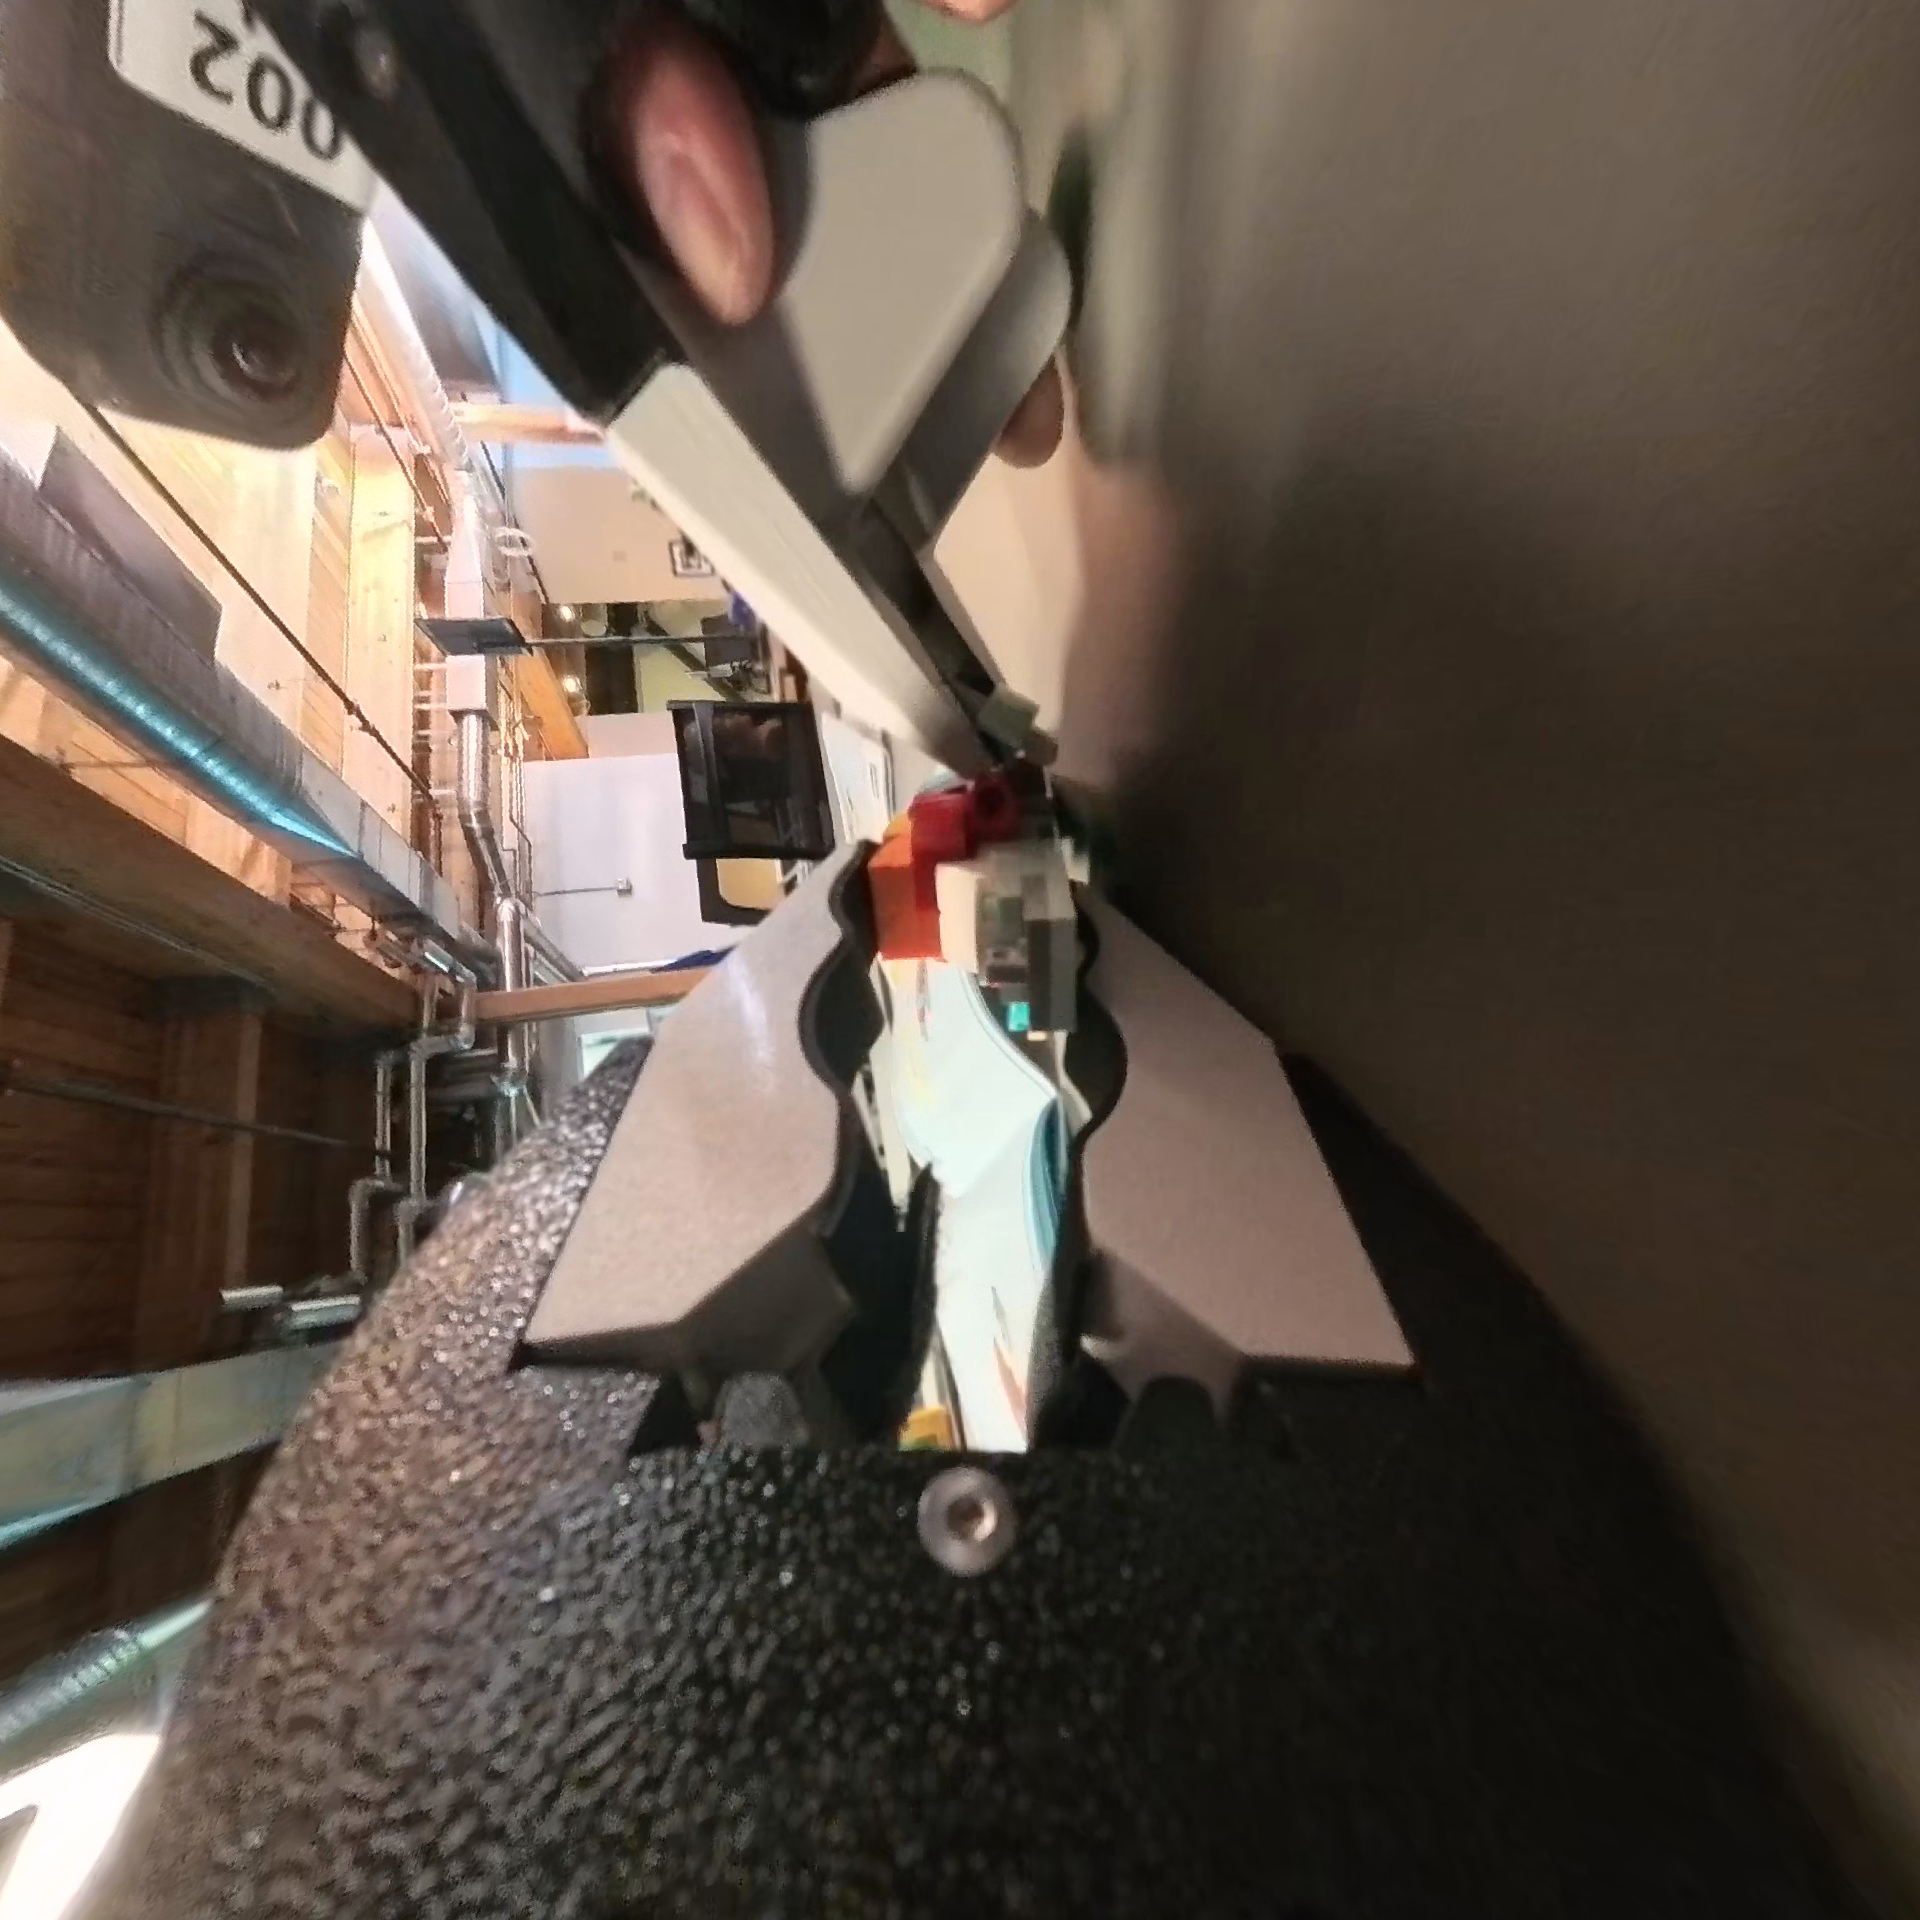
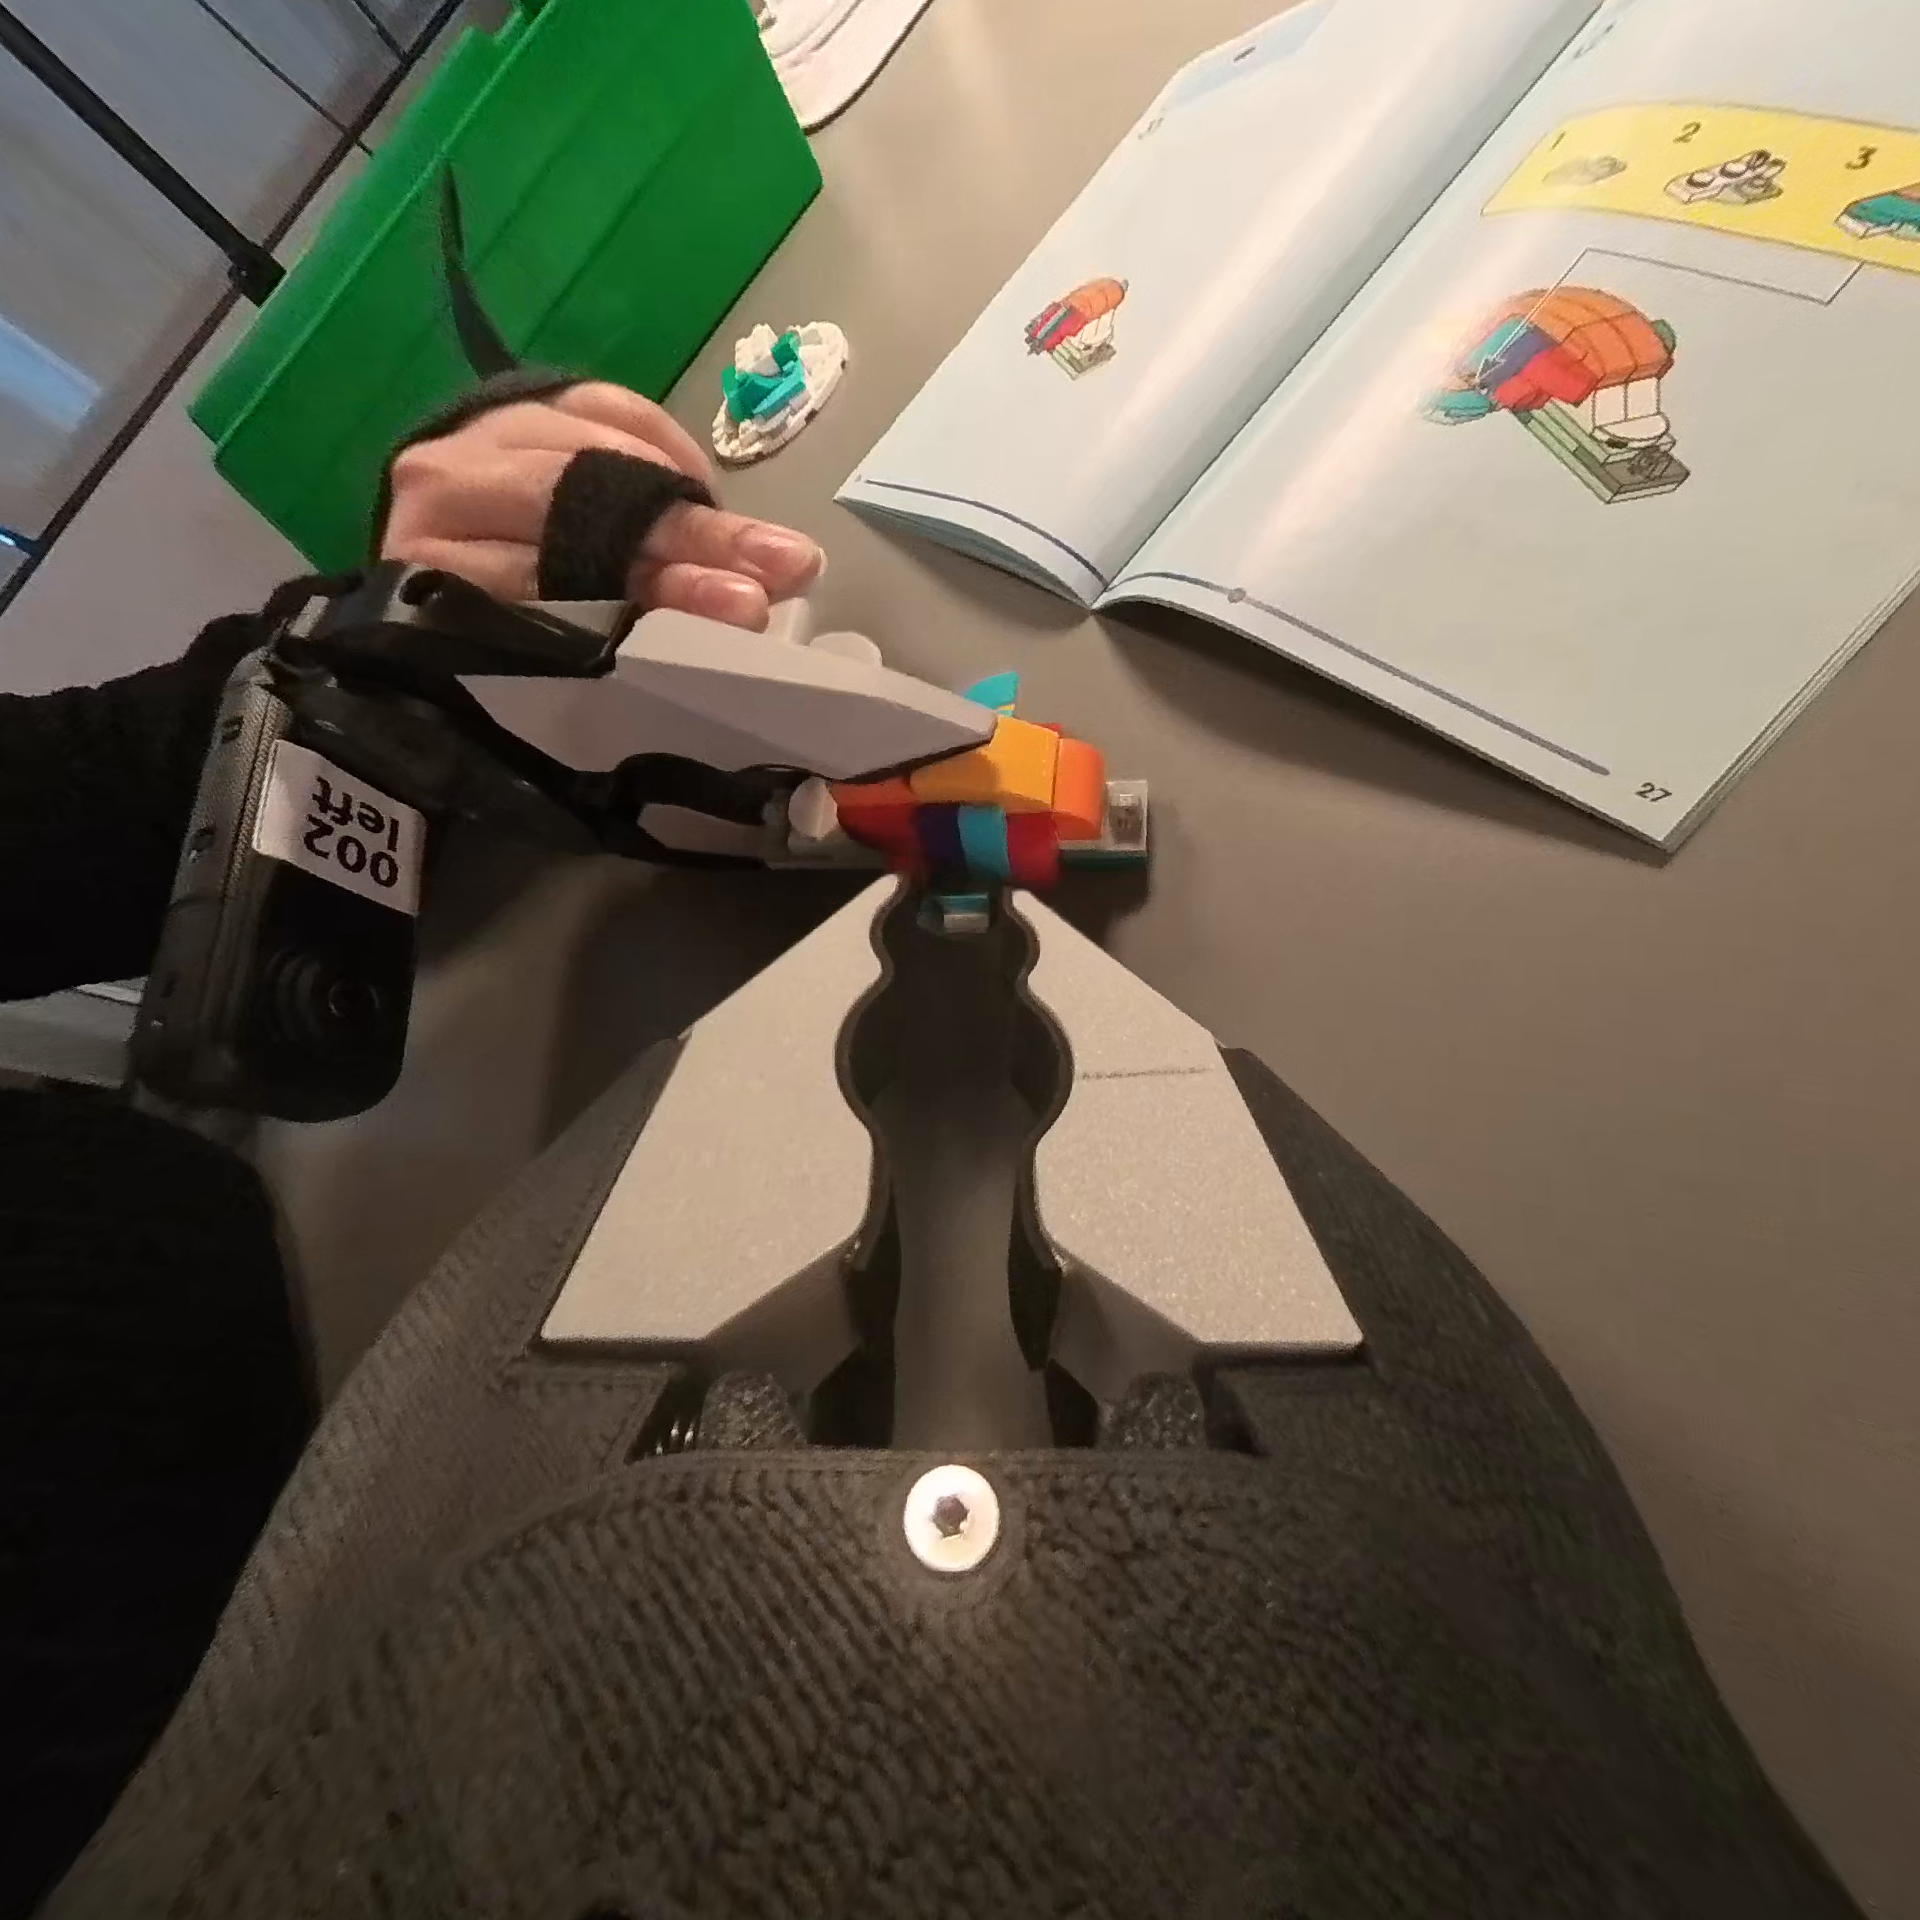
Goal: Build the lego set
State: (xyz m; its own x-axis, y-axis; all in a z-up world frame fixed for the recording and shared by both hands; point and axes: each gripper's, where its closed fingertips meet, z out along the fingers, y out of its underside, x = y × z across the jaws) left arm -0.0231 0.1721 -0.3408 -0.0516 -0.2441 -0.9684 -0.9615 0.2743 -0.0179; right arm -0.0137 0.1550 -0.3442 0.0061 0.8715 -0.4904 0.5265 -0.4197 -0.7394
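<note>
The lego model point(image 2: 997, 795), a multicoloured build with an orange top on a grey base plate, lies on its side just above the grey table point(image 2: 1507, 1195). My left gripper point(image 2: 904, 779) comes in from the left and is shut on it, one finger on the orange top and one on the base. In the left wrist view the model point(image 1: 914, 904) sits between the left gripper's point(image 1: 966, 914) fingers. My right gripper point(image 2: 956, 902) is shut on a small teal and grey piece point(image 2: 951, 914) at the model's near side. The right gripper's tip point(image 1: 1013, 727) also shows in the left wrist view by a red brick point(image 1: 971, 810).
An open instruction booklet point(image 2: 1351, 436) lies at the back right. A small white and teal build point(image 2: 779, 390) stands behind the left hand point(image 2: 540, 488). A green bag point(image 2: 520, 208) stands at the back left.
</note>
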